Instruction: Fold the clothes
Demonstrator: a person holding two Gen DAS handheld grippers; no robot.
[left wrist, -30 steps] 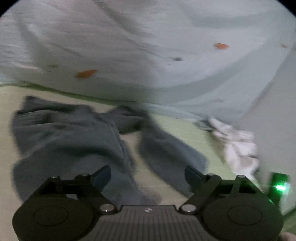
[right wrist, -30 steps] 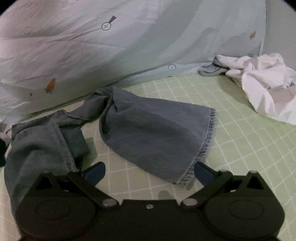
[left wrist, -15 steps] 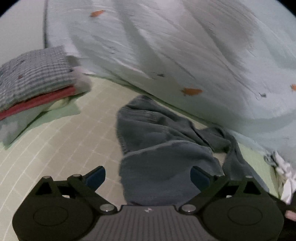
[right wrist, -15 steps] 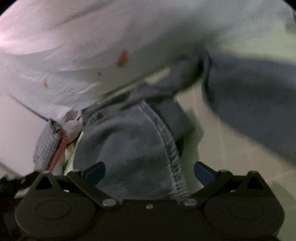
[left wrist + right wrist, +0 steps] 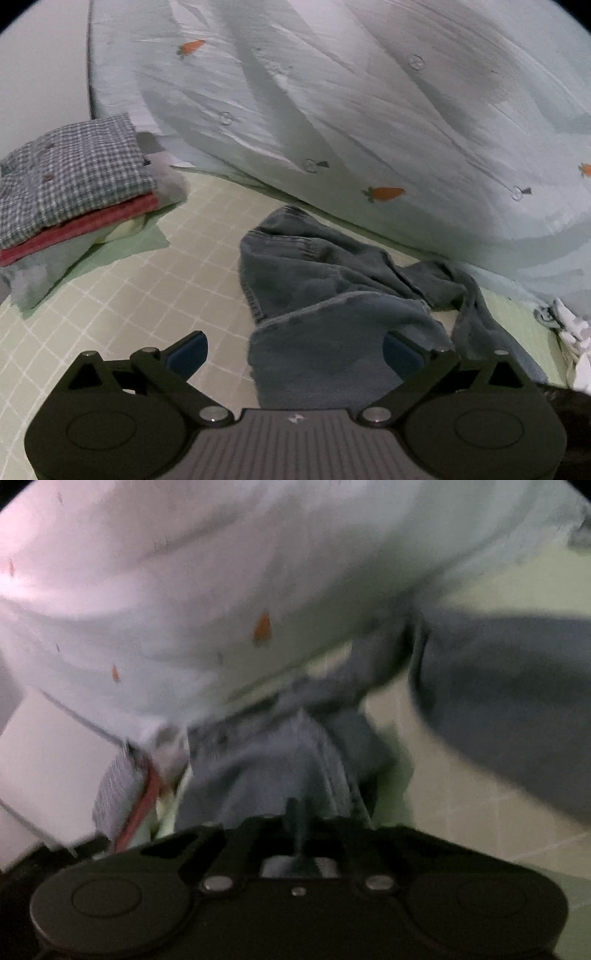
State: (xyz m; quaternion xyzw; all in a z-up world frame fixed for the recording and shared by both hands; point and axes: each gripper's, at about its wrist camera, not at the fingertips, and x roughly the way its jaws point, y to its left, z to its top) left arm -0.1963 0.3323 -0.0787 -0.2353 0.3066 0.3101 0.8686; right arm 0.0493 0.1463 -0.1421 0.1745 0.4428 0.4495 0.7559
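A folded stack [image 5: 74, 192] sits at ten o'clock; the jeans [image 5: 332, 295] lie crumpled mid-bed, unfolded. Left claw [image 5: 291, 350] gapes over them; right claw [image 5: 295, 812] pinches their denim.

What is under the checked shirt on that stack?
Under the checked shirt lies a red garment, then pale green cloth and a grey piece at the bottom. Only their edges show; the rest is covered.
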